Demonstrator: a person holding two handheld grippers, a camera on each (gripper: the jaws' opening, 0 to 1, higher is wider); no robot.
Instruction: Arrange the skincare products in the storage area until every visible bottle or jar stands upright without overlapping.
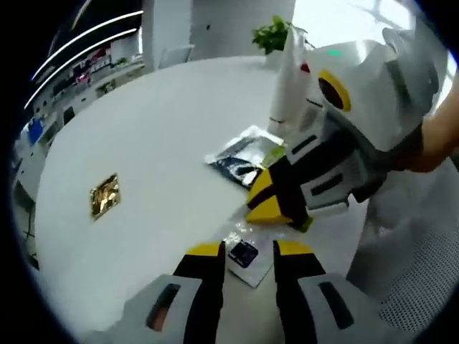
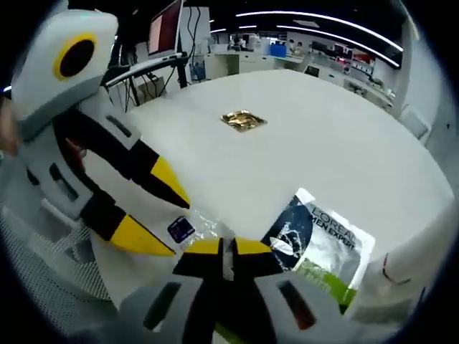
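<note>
Going left to right on the white table: a gold sachet, then the left gripper spread over a small clear sachet, then the right gripper pressed together on nothing I can see beside the L'Oreal sachet, so probably early sorting, next grab that packet near the upright white tube.

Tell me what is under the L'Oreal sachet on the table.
The L'Oreal sachet lies flat on the white table. Only tabletop shows around it; anything beneath is covered. Its near corner is hidden behind the right gripper.
</note>
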